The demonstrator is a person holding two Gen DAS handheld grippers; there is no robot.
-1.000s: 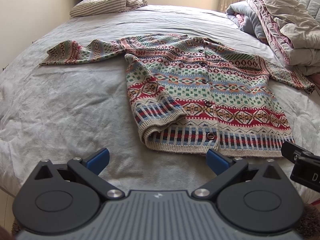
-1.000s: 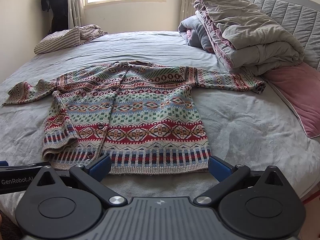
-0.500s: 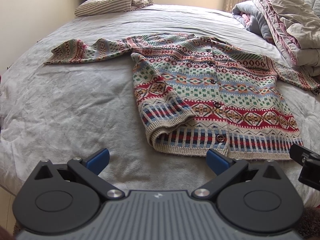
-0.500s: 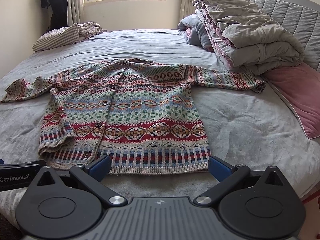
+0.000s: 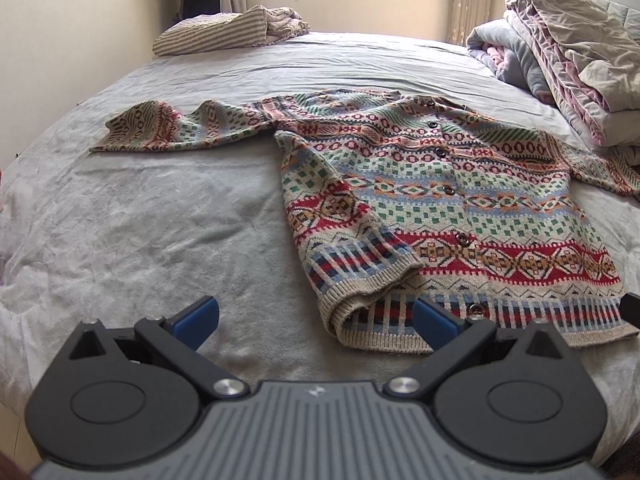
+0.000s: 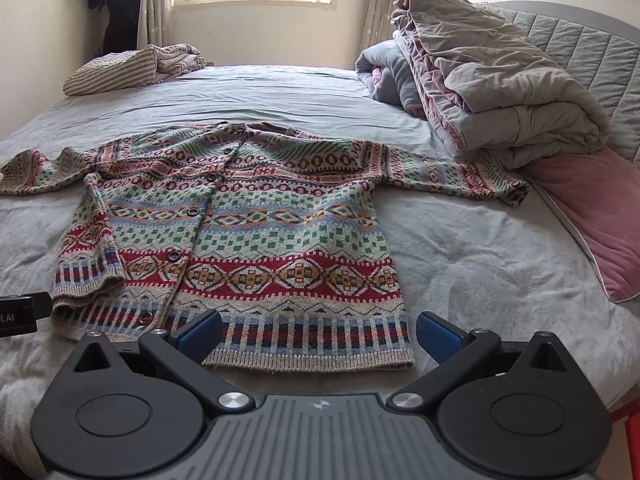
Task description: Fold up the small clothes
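Observation:
A patterned knit cardigan lies buttoned and face up on the grey bed sheet, both sleeves spread out sideways. Its lower left corner is turned over onto the front. My left gripper hovers open just in front of the hem, near that turned corner, with nothing between its blue pads. My right gripper is open over the middle of the hem, also holding nothing. Each gripper's black edge shows at the side of the other's view.
A stack of folded quilts and a pink pillow fill the right side of the bed by the padded headboard. A striped bundle lies at the far left corner. Bare sheet stretches left of the cardigan.
Both grippers have moved forward and lowered towards the hem, and the left view has swung left. The cardigan has not moved. Both grippers stay open.

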